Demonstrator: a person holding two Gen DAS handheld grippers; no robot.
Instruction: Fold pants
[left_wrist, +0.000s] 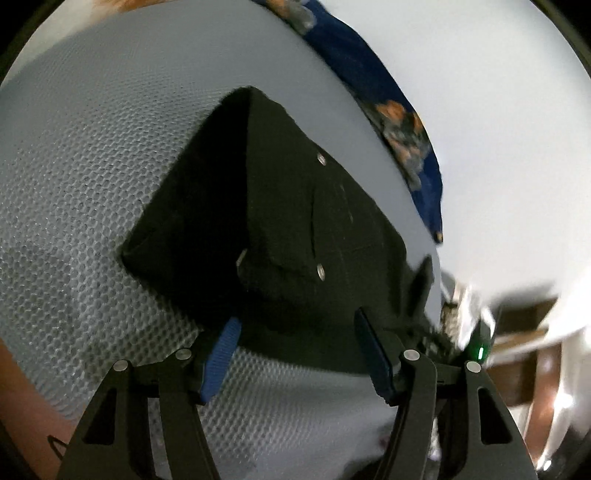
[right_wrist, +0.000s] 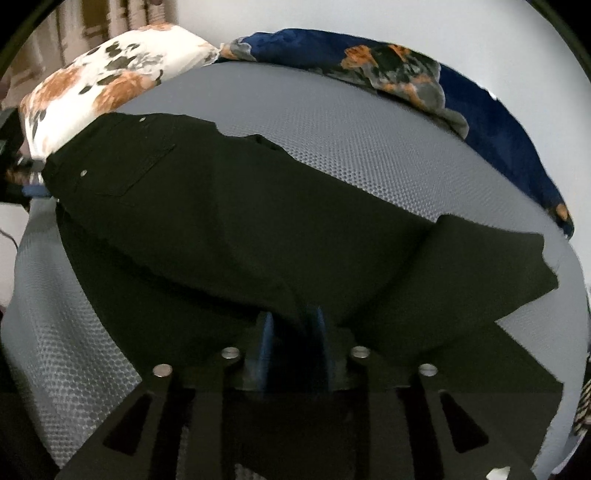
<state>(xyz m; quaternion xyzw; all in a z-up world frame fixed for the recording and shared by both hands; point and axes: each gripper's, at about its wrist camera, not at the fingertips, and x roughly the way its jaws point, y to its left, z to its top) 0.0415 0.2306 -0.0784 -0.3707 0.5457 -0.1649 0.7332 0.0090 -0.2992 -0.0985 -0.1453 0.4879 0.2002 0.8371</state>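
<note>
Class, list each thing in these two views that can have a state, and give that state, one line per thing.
Pants: black, folded over, lying on the mattress.
Left gripper: open, nothing between its fingers, at the pants' edge.
Right gripper: fingers close together, pants fabric between them; grip unclear.
Mattress: grey mesh, bare.
Blanket: blue, bunched along the far edge.
Pillow: floral, lying beside the pants.

Dim, soft light — fisheye bending at edges, right side motion-blurred.

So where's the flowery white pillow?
In the right wrist view, the pillow sits at the upper left, beside the blue blanket and behind the black pants.
</note>
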